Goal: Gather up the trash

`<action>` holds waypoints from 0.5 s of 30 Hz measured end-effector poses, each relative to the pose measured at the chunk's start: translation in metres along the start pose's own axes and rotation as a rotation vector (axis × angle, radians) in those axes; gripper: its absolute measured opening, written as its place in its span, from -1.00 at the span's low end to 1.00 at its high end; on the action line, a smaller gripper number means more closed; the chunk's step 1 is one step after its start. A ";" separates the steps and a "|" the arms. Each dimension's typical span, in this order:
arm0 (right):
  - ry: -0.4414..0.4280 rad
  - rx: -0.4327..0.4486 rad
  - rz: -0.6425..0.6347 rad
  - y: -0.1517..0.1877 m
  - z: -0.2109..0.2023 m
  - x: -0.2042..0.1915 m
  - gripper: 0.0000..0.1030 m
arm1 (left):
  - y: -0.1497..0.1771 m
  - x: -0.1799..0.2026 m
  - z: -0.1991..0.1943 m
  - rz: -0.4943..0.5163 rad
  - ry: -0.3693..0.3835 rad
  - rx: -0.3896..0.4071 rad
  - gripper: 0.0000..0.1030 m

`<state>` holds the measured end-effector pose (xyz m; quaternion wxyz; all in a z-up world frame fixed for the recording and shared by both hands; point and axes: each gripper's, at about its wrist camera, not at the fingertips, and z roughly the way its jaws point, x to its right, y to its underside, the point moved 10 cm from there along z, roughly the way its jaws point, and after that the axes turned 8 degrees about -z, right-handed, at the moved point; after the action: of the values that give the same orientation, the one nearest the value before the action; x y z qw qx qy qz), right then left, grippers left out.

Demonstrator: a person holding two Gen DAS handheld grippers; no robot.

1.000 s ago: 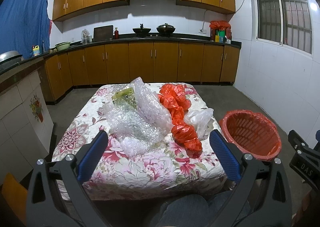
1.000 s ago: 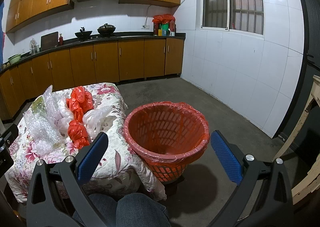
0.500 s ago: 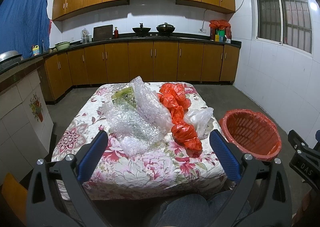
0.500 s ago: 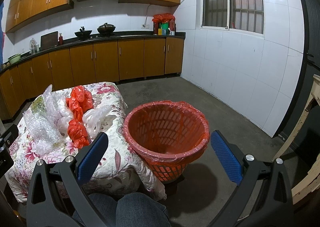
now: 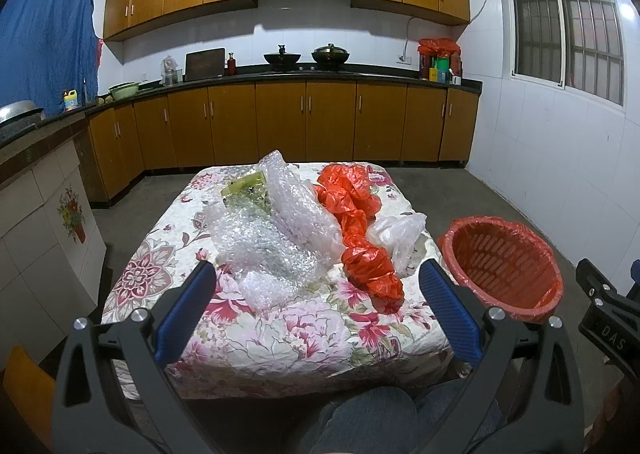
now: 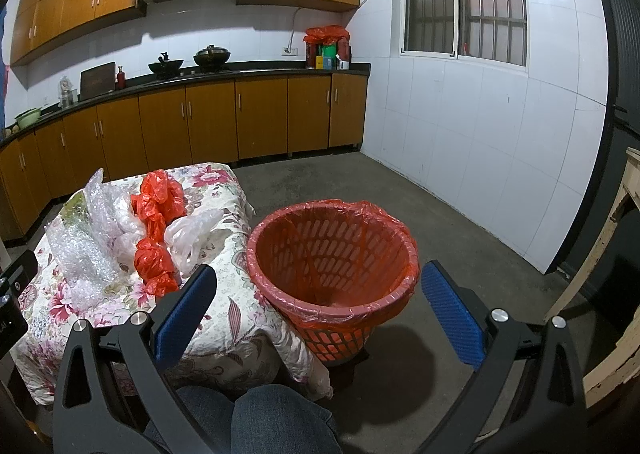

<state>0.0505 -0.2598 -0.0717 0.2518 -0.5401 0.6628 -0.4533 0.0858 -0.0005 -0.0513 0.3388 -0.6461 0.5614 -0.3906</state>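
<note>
Bubble wrap (image 5: 272, 246) crumpled (clear), beside red bags (image 5: 360, 230).

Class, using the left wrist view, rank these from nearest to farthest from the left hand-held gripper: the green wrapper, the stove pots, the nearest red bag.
1. Nearest red bag: front of the table, right of centre.
2. Green wrapper: far side of the table, left.
3. Stove pots: back counter.

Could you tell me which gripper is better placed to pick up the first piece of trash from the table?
Left. The left gripper faces the crumpled clear bubble wrap directly, open; the right gripper faces the red lined plastic basket.
</note>
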 end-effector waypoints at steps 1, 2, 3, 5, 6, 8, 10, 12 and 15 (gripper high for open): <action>0.000 0.000 0.000 0.000 0.000 0.000 0.97 | 0.000 0.000 0.000 0.000 0.000 0.000 0.93; 0.000 -0.001 0.000 0.000 0.000 0.000 0.97 | 0.000 0.000 0.000 0.000 0.000 0.000 0.93; 0.000 -0.001 0.000 0.000 0.000 0.000 0.97 | 0.000 0.000 0.000 0.000 0.000 0.000 0.93; 0.000 -0.001 0.000 0.000 0.000 0.000 0.97 | 0.000 0.000 0.000 0.000 0.000 -0.001 0.93; 0.000 -0.001 0.000 0.000 0.000 -0.001 0.97 | 0.002 0.000 0.001 0.000 0.000 -0.001 0.93; -0.001 -0.002 0.001 0.001 0.001 -0.001 0.97 | 0.004 0.001 0.003 -0.001 0.000 -0.002 0.93; 0.000 -0.002 0.000 0.001 0.001 -0.001 0.97 | 0.005 0.000 0.003 -0.001 0.000 -0.002 0.93; -0.001 -0.002 0.000 0.001 0.001 -0.001 0.97 | 0.005 0.001 0.003 -0.001 0.000 -0.003 0.93; -0.001 -0.002 0.000 0.001 0.001 -0.001 0.97 | 0.004 0.001 0.003 -0.001 0.001 -0.004 0.93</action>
<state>0.0512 -0.2592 -0.0731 0.2514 -0.5405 0.6633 -0.4525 0.0868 -0.0016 -0.0561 0.3373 -0.6467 0.5621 -0.3900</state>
